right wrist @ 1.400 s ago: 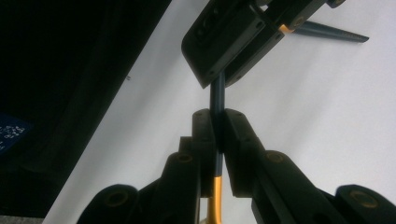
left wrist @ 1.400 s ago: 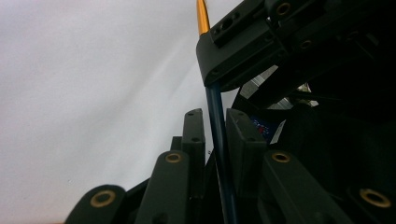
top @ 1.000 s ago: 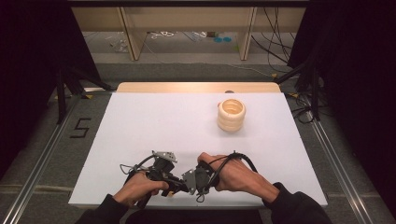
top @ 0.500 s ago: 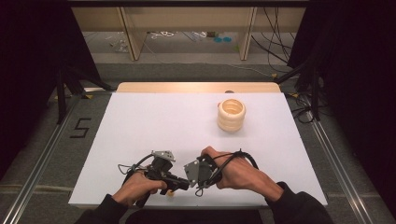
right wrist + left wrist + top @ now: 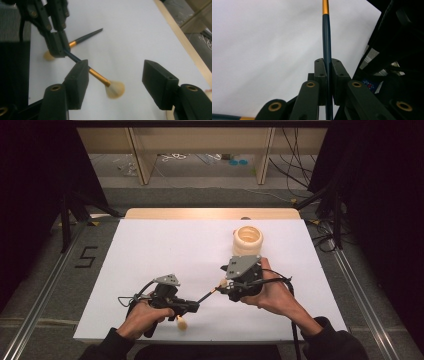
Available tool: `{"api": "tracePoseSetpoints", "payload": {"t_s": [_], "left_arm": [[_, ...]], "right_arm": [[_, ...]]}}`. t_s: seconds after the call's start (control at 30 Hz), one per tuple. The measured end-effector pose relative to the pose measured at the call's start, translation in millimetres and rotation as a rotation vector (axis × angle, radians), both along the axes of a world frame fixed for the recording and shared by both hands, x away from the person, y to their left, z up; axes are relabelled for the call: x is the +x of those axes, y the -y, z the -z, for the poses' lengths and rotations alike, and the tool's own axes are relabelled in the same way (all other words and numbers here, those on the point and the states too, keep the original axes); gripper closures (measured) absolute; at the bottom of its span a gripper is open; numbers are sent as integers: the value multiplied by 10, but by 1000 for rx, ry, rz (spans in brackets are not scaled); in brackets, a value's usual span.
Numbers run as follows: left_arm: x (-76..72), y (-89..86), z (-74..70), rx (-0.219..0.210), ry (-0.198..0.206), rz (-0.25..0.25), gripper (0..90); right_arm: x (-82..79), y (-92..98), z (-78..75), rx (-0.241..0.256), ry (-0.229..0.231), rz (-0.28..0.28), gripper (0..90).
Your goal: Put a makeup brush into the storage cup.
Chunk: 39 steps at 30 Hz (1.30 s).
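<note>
At the near left of the white bench, the left tongs are clamped on the dark handle of a gold-banded makeup brush with pale bristles, held above the bench. A second, similar brush lies beneath, partly hidden. The right tongs gape around the held brush's bristle end. Farther right stands a cream ribbed round holder, its inside hard to make out.
</note>
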<state>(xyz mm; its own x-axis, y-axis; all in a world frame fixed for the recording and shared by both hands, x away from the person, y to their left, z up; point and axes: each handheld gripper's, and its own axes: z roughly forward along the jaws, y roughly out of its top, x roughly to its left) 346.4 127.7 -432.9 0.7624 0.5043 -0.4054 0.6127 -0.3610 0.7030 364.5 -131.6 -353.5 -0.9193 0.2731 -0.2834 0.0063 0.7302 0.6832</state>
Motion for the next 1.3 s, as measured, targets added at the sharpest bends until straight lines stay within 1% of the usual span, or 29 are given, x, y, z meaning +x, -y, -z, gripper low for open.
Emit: {"api": "tracePoseSetpoints", "payload": {"t_s": [0.03, 0.07, 0.1, 0.13, 0.17, 0.2, 0.27, 0.3, 0.37, 0.4, 0.43, 0.47, 0.5, 0.53, 0.57, 0.63, 0.67, 0.7, 0.77, 0.83, 0.93, 1.0, 1.03, 1.07, 1.1, 1.13, 1.23, 1.27, 1.3], "left_arm": [[1, -9, -10, 1, 3, -9, 841], [6, -19, -18, -4, 7, -17, 841], [11, -34, -26, -7, 17, -30, 841], [11, -38, -30, -13, 20, -37, 841], [13, -47, -34, -15, 23, -47, 841], [14, -58, -41, -19, 37, -61, 841], [18, -70, -54, -30, 56, -82, 842], [21, -80, -62, -37, 64, -95, 841], [27, -103, -82, -50, 78, -120, 841], [27, -112, -93, -55, 86, -135, 841], [29, -120, -101, -67, 98, -148, 841], [29, -136, -118, -70, 108, -158, 841], [27, -137, -125, -77, 114, -168, 841], [24, -145, -137, -79, 121, -174, 841], [19, -147, -146, -87, 129, -184, 841], [8, -152, -164, -93, 140, -201, 841], [8, -153, -172, -101, 147, -203, 841], [0, -151, -183, -104, 149, -216, 841], [-8, -148, -204, -106, 152, -218, 841], [-19, -142, -221, -106, 159, -223, 841], [-31, -137, -236, -115, 163, -221, 841], [-39, -130, -246, -118, 167, -231, 841], [-42, -129, -249, -118, 167, -231, 841], [-44, -125, -252, -123, 173, -235, 841], [-46, -125, -256, -126, 169, -232, 841], [-51, -122, -259, -130, 169, -239, 841], [-58, -120, -275, -130, 177, -236, 841], [-60, -121, -282, -126, 187, -235, 841], [-66, -116, -285, -135, 183, -243, 841]], "right_arm": [[19, 52, -5, 39, -9, 33, 371], [29, 82, -8, 66, -20, 55, 366], [42, 121, -4, 100, -39, 86, 361], [63, 163, 10, 131, -70, 110, 353], [74, 187, 24, 152, -87, 131, 348], [92, 215, 49, 184, -104, 155, 340], [134, 265, 103, 222, -145, 187, 326], [146, 282, 133, 257, -157, 208, 323], [173, 323, 171, 315, -194, 229, 320], [190, 341, 193, 360, -203, 236, 320], [202, 354, 211, 389, -225, 252, 317], [219, 370, 228, 407, -245, 250, 312], [230, 383, 247, 437, -262, 260, 308], [236, 380, 263, 457, -269, 269, 299], [242, 375, 275, 469, -292, 265, 292], [246, 372, 292, 507, -300, 272, 293], [247, 359, 305, 527, -314, 265, 291], [243, 359, 310, 527, -326, 270, 290], [241, 336, 353, 585, -348, 265, 288], [231, 321, 386, 622, -381, 275, 288], [234, 275, 451, 687, -427, 268, 296], [226, 234, 479, 710, -441, 262, 297], [216, 210, 487, 719, -459, 264, 296], [218, 193, 499, 739, -447, 250, 304], [205, 174, 505, 754, -476, 253, 309], [205, 162, 514, 768, -478, 254, 308], [207, 129, 541, 791, -487, 260, 309], [212, 119, 553, 800, -486, 258, 309], [208, 110, 556, 806, -503, 264, 310]]}}
